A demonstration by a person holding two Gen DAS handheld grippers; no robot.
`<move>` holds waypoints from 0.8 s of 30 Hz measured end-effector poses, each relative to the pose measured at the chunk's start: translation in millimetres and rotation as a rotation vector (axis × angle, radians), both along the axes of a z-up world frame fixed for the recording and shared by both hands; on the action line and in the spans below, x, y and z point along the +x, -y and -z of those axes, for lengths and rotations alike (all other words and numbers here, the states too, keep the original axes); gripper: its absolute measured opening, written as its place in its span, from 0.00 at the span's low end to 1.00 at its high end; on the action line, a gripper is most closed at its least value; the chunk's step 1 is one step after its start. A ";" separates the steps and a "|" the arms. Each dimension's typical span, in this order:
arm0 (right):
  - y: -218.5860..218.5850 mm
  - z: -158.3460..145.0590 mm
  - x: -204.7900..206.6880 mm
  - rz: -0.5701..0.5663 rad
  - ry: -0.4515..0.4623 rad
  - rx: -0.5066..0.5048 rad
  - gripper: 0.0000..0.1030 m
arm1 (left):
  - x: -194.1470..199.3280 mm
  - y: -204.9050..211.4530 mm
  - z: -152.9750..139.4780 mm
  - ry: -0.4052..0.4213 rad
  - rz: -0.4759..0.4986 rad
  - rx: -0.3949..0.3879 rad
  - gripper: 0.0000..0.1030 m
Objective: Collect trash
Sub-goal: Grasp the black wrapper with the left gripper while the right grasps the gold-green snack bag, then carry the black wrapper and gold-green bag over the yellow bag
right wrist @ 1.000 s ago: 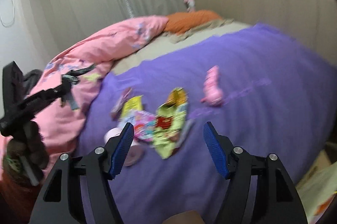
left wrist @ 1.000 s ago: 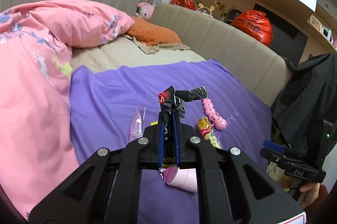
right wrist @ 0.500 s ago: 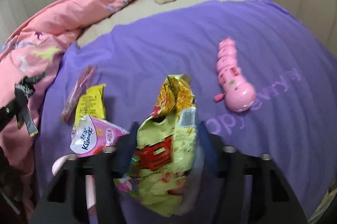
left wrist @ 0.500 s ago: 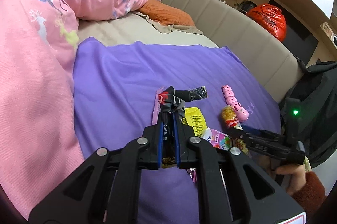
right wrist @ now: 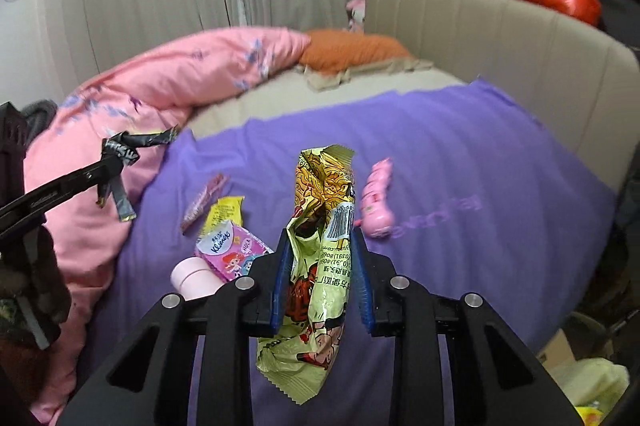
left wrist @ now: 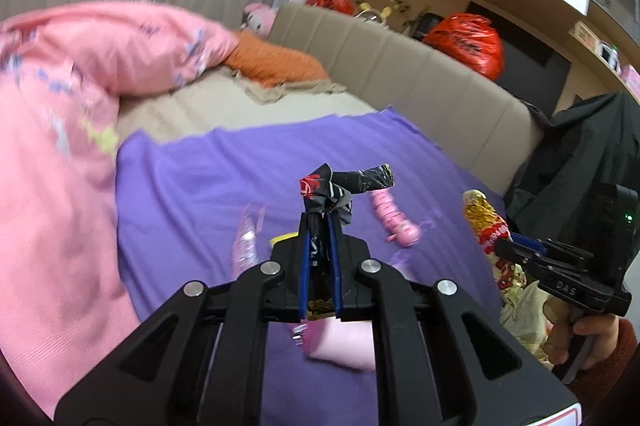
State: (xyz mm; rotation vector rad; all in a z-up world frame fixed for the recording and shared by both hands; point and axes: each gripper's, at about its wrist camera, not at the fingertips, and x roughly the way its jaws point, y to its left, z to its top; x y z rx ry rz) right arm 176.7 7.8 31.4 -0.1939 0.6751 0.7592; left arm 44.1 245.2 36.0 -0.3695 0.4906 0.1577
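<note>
My right gripper (right wrist: 320,238) has a yellow-green snack bag (right wrist: 320,194) between its blue pads, jaws still closing on it, and the bag hangs clear above the purple blanket (right wrist: 460,166). The left wrist view shows that bag (left wrist: 486,222) at the right, in the right gripper (left wrist: 516,246) held by a hand. My left gripper (left wrist: 320,222) is shut on a crumpled black wrapper (left wrist: 332,186), seen again at far left (right wrist: 132,146). On the blanket lie a yellow wrapper (right wrist: 224,212), a thin pink wrapper (right wrist: 204,198), a tissue pack (right wrist: 232,250) and a pink cup (right wrist: 192,276).
A pink toy (right wrist: 376,198) lies on the blanket right of the bag. A pink duvet (right wrist: 160,86) fills the left, with an orange pillow (right wrist: 352,50) by the beige headboard (right wrist: 500,26). Dark clothing (left wrist: 580,154) hangs at the right; a light plastic bag (right wrist: 592,382) sits low right.
The right gripper dropped onto the snack bag, closed on it and lifted it off the blanket. The left gripper dipped toward the bed and came back, still holding the black wrapper.
</note>
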 end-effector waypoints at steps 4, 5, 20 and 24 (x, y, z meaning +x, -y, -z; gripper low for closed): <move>44.8 -26.0 -18.0 0.012 0.068 0.033 0.27 | -0.6 40.3 -34.0 0.046 0.054 0.058 0.07; 53.7 -29.1 -21.5 0.016 0.079 0.037 0.27 | 0.6 54.6 -43.6 0.057 0.078 0.069 0.07; 247.7 -53.4 -61.5 0.227 0.199 0.034 0.27 | 32.8 244.5 -60.9 0.049 0.437 0.068 0.07; 285.0 -50.7 -66.9 0.281 0.203 0.036 0.27 | 42.9 287.9 -51.5 0.012 0.519 0.089 0.07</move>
